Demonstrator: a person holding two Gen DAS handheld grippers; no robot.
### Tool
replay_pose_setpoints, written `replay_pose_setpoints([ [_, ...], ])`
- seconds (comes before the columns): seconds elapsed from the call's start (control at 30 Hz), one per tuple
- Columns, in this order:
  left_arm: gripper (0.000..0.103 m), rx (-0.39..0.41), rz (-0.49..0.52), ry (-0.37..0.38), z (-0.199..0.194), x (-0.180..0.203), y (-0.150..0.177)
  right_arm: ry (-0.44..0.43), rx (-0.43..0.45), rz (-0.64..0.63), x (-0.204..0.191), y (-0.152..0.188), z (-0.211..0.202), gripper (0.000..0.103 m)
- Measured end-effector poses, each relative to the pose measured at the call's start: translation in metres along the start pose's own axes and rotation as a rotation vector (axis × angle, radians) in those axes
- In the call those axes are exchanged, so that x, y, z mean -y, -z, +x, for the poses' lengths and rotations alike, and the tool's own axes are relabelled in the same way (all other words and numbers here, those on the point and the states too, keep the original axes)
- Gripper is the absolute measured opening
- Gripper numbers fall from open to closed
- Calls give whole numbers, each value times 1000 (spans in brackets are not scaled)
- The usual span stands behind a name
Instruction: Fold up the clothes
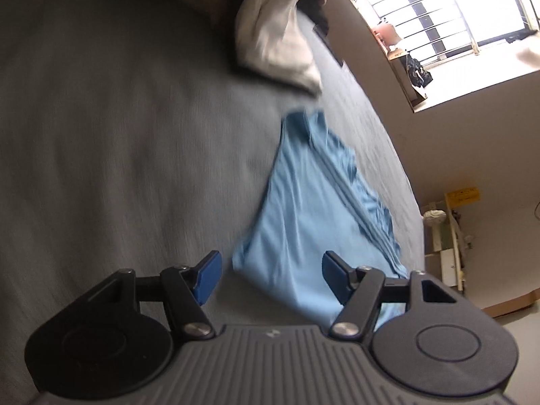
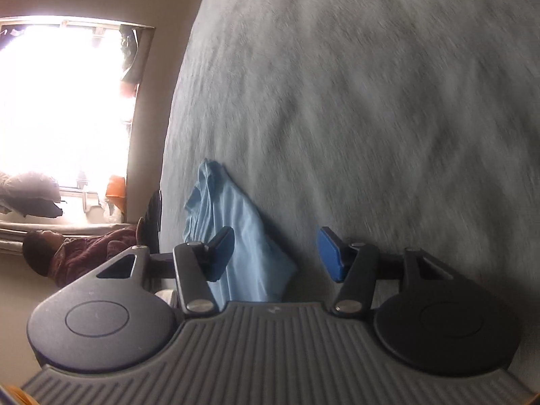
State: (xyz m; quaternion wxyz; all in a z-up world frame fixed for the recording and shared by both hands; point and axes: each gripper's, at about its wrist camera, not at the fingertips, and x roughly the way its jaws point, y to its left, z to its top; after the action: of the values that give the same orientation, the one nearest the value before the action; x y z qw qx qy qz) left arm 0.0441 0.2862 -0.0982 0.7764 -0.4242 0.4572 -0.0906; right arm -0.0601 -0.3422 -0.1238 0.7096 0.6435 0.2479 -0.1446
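Left hand-held gripper: jaws wide apart, nothing between blue pads, poised low over near corner of light blue garment, camera rolled sideways. Light blue garment: lying folded and wrinkled on grey bed, near bed edge. White cloth: bunched on bed beyond garment, well apart from it. Right hand-held gripper: jaws spread, empty, hovering at garment's near end, one pad over fabric, other over bare bed. Contact with fabric: cannot tell. Both views motion-blurred.

I see a grey bed carrying a light blue garment near its edge, with a crumpled white cloth farther along.
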Motion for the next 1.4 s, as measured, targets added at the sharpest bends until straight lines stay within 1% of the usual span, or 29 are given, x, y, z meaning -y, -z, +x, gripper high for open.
replay_pose_setpoints([
  [0.07,65,-4,-18,9,9,-2,8,-2,-13,20,1,8,1,48],
  [0.23,62,33,-36,-4,23,-5,11,-16,-55,79,-2,26,12,41],
  [0.3,55,47,-43,-10,28,-6,11,-18,-68,93,-1,29,13,38],
  [0.37,41,62,-50,-15,34,-7,12,-19,-79,113,1,33,17,35],
  [0.4,37,69,-53,-18,37,-8,13,-15,-81,116,1,33,20,34],
  [0.47,25,74,-74,-13,39,-12,12,-7,-84,123,2,35,25,31],
  [0.57,16,81,-93,-5,42,-17,12,-15,-71,152,6,32,30,28],
  [0.6,15,82,-98,-2,43,-19,12,-26,-67,164,5,31,32,26],
  [0.63,14,83,-102,1,44,-20,12,-40,-67,174,7,30,33,21],
  [0.67,13,84,-105,3,45,-21,12,-49,-69,173,8,30,34,11],
  [0.77,12,84,-112,9,48,-24,11,-74,-68,155,6,31,34,0],
  [0.9,10,87,-125,21,51,-28,12,-58,17,90,5,30,25,0],
  [1.0,9,87,-138,32,53,-30,12,-6,39,149,25,24,22,0],
  [1.07,9,85,-141,38,54,-31,12,-16,28,180,30,24,18,0],
  [1.23,10,86,-150,51,55,-33,14,-53,-20,115,5,32,15,5],
  [1.3,10,89,-157,53,54,-34,13,-40,-20,-16,-14,30,17,11],
  [1.33,10,89,-158,54,52,-36,14,-20,-15,-108,-27,30,21,19],
  [1.37,10,89,-158,54,51,-37,14,2,-11,-201,-39,30,24,31],
  [1.4,10,88,-158,54,51,-37,14,27,-12,-321,-51,29,28,36],
])
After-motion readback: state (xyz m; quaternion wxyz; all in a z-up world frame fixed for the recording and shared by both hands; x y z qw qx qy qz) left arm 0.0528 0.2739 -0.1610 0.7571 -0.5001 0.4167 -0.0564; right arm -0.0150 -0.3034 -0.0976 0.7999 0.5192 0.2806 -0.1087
